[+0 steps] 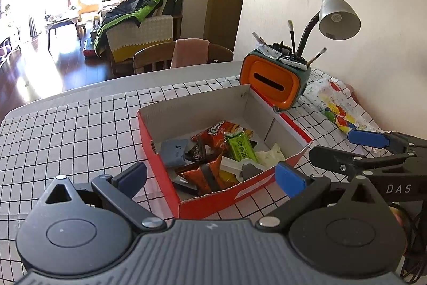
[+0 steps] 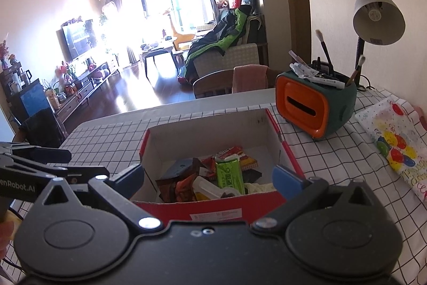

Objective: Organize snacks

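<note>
Both grippers hovered spread wide and empty beside the snack box.

The red box (image 2: pixel 213 213) sat on the checked tablecloth (image 1: pixel 80 130), holding a green packet (image 2: pixel 229 172) among what seemed orange wrappers. Left gripper (image 1: pixel 213 176) and right gripper (image 2: pixel 208 178) flanked its near edge; orange organiser (image 2: pixel 315 108) stood behind.

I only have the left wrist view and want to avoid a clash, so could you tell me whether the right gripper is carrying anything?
Observer: No. The right gripper is open and empty, and its pads frame the red box at its near rim.
Operator: Thank you. Where does my gripper sit from that side?
Observer: The left gripper is outside the box, off its left wall, above the checked cloth.
</note>
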Demonstrator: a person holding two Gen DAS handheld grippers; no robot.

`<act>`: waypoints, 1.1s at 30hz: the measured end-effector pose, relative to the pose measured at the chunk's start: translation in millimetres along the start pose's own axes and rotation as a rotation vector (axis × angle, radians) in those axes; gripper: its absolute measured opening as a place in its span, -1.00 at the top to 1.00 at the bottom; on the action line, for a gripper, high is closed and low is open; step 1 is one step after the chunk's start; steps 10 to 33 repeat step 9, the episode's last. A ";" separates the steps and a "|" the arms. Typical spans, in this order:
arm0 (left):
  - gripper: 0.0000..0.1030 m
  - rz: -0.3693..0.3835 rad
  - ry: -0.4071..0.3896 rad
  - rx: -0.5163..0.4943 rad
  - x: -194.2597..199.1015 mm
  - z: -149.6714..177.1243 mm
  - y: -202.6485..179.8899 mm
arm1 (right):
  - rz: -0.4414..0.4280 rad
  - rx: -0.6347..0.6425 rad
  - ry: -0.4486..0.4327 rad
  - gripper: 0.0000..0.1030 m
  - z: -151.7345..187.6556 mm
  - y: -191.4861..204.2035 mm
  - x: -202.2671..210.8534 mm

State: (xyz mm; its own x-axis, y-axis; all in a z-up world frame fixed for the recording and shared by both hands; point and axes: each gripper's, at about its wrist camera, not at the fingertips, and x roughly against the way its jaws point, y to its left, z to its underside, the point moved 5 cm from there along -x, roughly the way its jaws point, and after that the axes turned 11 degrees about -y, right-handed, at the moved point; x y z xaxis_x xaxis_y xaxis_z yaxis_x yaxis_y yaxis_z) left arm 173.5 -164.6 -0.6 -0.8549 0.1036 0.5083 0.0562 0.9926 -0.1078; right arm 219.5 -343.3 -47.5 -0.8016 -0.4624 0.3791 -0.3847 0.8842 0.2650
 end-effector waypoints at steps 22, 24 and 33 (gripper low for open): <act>-1.00 -0.002 0.007 0.002 1.2 2.3 -3.4 | -0.012 -0.002 0.002 -1.00 0.8 -1.5 3.6; -1.00 -0.002 0.007 0.002 1.2 2.3 -3.4 | -0.012 -0.002 0.002 -1.00 0.8 -1.5 3.6; -1.00 -0.002 0.007 0.002 1.2 2.3 -3.4 | -0.012 -0.002 0.002 -1.00 0.8 -1.5 3.6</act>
